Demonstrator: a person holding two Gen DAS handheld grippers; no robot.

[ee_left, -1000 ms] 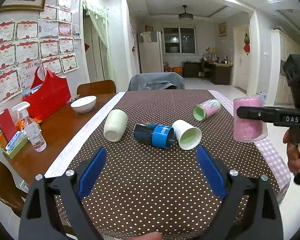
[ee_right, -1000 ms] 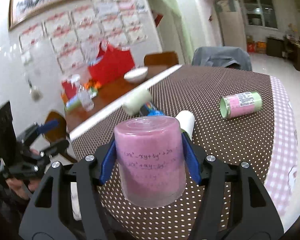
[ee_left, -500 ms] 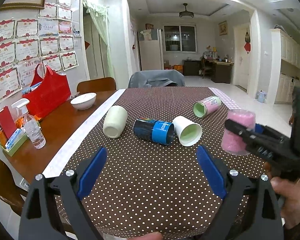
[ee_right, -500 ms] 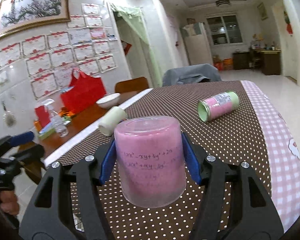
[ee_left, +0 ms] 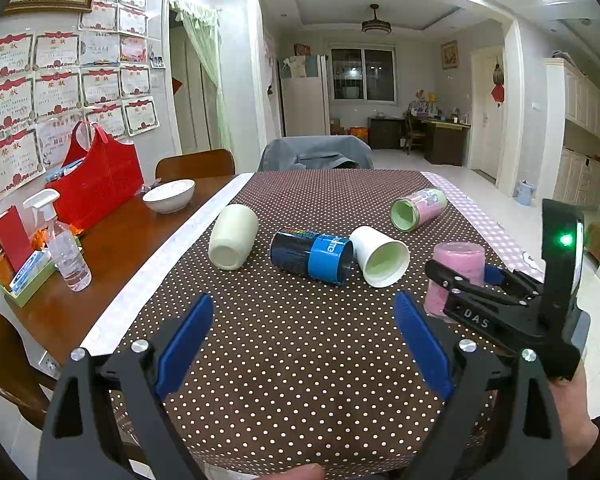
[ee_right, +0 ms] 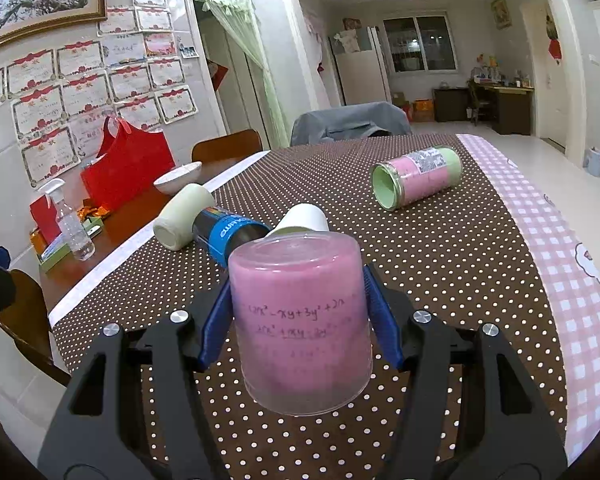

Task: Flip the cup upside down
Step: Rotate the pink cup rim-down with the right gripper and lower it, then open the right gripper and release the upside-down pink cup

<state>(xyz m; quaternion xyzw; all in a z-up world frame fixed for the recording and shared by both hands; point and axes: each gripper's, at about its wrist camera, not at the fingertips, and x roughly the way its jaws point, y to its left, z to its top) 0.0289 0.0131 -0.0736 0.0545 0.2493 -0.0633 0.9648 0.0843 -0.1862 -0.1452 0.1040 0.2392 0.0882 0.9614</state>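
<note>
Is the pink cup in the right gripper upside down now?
Yes. The pink cup stands inverted: closed base on top, wide rim down, between the right gripper fingers.

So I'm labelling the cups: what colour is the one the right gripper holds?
Translucent pink cup, dark handwriting on it; clearest in the right wrist view.

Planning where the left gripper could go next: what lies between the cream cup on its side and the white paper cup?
In the left wrist view, a dark can with a blue band lies on its side between the cream cup and the white paper cup.
</note>
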